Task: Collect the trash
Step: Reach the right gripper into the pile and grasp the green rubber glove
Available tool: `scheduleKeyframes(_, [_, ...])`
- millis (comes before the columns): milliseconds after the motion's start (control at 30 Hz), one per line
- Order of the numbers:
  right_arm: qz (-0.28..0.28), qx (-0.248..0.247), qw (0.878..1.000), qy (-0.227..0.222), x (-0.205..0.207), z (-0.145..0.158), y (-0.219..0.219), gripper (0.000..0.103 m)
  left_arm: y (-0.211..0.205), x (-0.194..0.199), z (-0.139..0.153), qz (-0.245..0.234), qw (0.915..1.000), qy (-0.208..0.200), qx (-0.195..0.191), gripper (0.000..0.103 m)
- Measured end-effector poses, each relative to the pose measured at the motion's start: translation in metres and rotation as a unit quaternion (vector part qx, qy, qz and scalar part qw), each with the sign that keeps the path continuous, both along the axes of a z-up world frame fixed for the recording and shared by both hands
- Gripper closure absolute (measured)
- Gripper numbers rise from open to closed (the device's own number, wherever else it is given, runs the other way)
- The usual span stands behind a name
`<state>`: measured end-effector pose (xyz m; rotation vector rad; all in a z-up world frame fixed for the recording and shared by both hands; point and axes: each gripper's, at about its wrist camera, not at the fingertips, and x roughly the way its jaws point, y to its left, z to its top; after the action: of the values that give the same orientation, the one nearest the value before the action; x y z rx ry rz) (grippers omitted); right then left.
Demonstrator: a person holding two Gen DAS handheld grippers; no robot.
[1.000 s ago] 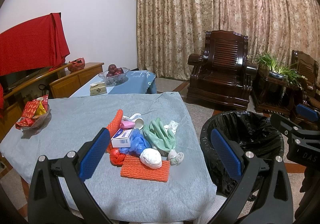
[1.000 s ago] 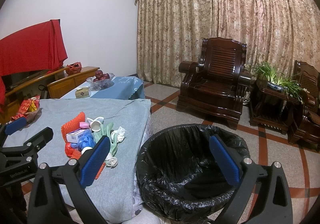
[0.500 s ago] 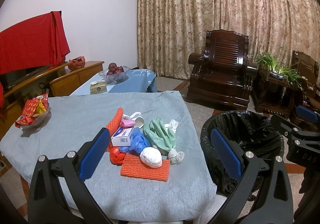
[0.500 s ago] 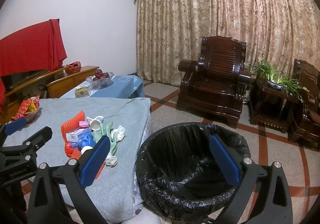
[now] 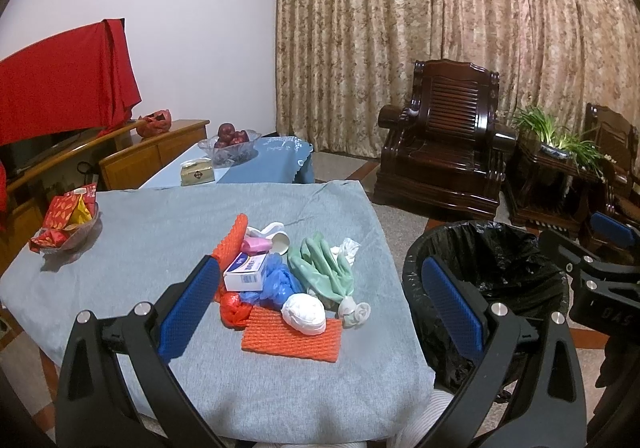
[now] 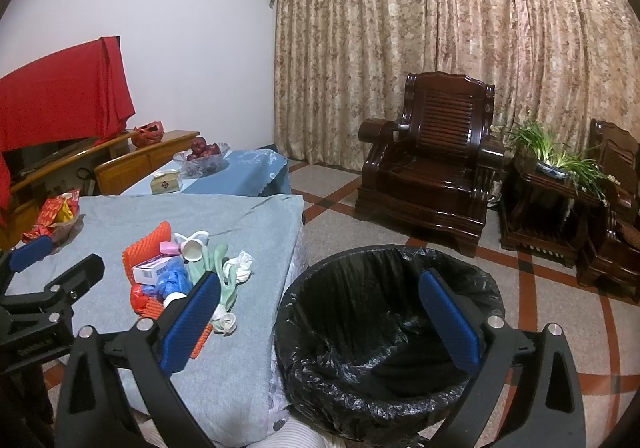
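A heap of trash lies on the grey-clothed table (image 5: 160, 240): an orange foam net (image 5: 290, 336), a white wad (image 5: 303, 314), a green glove (image 5: 324, 268), a blue bag (image 5: 276, 282), a small white box (image 5: 245, 271) and a paper cup (image 5: 280, 242). My left gripper (image 5: 320, 312) hangs open above the table's near edge, the heap between its blue pads. My right gripper (image 6: 320, 322) is open over the black-lined bin (image 6: 384, 332), which stands on the floor right of the table. The heap (image 6: 180, 272) shows left in the right wrist view.
A bowl of red snack packets (image 5: 66, 226) sits at the table's left edge. Behind is a blue-clothed low table with a fruit bowl (image 5: 230, 142) and a tissue box (image 5: 196, 172). Dark wooden armchairs (image 5: 444, 152) and a potted plant (image 5: 560, 136) stand to the right.
Both grippers have drifted slightly; the heap sits a touch higher in the left wrist view and the bin a little nearer in the right. Nothing was taken hold of.
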<state>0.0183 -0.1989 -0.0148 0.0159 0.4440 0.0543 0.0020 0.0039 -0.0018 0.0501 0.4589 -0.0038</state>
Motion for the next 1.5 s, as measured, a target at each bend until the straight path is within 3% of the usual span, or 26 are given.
scheduleKeyframes(167, [0.011,0.001,1.0,0.001,0.012,-0.009,0.013,0.006,0.018,0.004,-0.003,0.012,0.9999,0.002,-0.003,0.005])
scheduleKeyframes(600, [0.09,-0.007,0.996,0.023,0.053,-0.038,0.072,0.007,0.095,0.033,-0.038,0.102,0.9945,0.019,0.013,0.005])
scheduleKeyframes(800, [0.116,-0.014,0.991,0.064,0.088,-0.072,0.097,0.018,0.119,0.052,-0.061,0.121,0.9918,0.036,0.017,0.005])
scheduleKeyframes(1100, [0.133,-0.037,0.98,0.142,0.136,-0.136,0.124,0.042,0.143,0.073,-0.092,0.128,0.9898,0.062,0.003,0.005])
scheduleKeyframes(1500, [0.141,-0.043,0.971,0.188,0.169,-0.17,0.14,0.042,0.147,0.089,-0.111,0.125,0.9882,0.088,-0.002,0.005])
